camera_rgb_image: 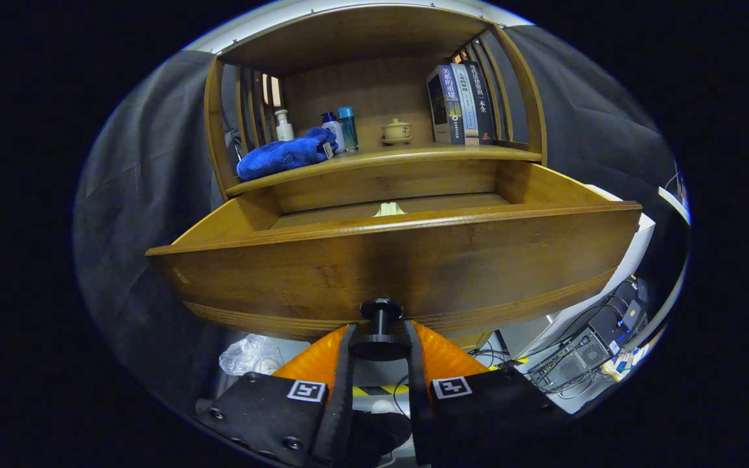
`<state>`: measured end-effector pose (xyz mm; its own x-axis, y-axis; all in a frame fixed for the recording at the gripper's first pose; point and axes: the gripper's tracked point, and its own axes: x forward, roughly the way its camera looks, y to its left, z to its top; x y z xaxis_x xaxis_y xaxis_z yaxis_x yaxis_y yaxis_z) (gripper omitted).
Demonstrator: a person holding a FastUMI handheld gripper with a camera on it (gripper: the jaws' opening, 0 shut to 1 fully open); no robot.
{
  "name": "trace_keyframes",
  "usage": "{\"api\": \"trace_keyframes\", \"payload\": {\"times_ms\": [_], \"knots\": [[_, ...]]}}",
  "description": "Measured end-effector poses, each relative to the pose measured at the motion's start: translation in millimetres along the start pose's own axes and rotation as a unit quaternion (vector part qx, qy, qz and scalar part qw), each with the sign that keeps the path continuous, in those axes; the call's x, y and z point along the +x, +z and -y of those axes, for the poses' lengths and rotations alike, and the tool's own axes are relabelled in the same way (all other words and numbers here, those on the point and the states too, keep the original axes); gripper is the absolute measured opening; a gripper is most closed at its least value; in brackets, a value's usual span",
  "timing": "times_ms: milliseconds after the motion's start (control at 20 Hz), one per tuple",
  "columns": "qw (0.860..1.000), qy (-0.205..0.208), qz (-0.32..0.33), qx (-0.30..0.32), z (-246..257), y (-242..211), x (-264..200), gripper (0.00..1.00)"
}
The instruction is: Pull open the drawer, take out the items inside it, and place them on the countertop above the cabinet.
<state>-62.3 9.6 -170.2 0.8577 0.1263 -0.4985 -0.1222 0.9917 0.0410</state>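
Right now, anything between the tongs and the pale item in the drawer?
Yes. The tongs are shut on the knob, low on the drawer front. That front panel rises between them and the pale item, which peeks over its top edge. They would have to release and go over.

Chinese titles on book spines [462,104], square markers on tongs [380,338]

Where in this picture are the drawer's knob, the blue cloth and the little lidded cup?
Drawer knob [380,338]: gripper view, on its round head, clamped between the tongs [380,348].
Blue cloth [283,157]: gripper view, on its bunched middle, on the countertop.
Lidded cup [396,130]: gripper view, on its body.
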Motion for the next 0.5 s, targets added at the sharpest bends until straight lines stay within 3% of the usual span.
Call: {"api": "trace_keyframes", "payload": {"times_ms": [400, 500], "knots": [[0.999, 0.018, 0.016, 0.037, -10, 29, -20, 0.70], [0.999, 0.013, 0.029, 0.029, -10, 44, -27, 0.82]]}}
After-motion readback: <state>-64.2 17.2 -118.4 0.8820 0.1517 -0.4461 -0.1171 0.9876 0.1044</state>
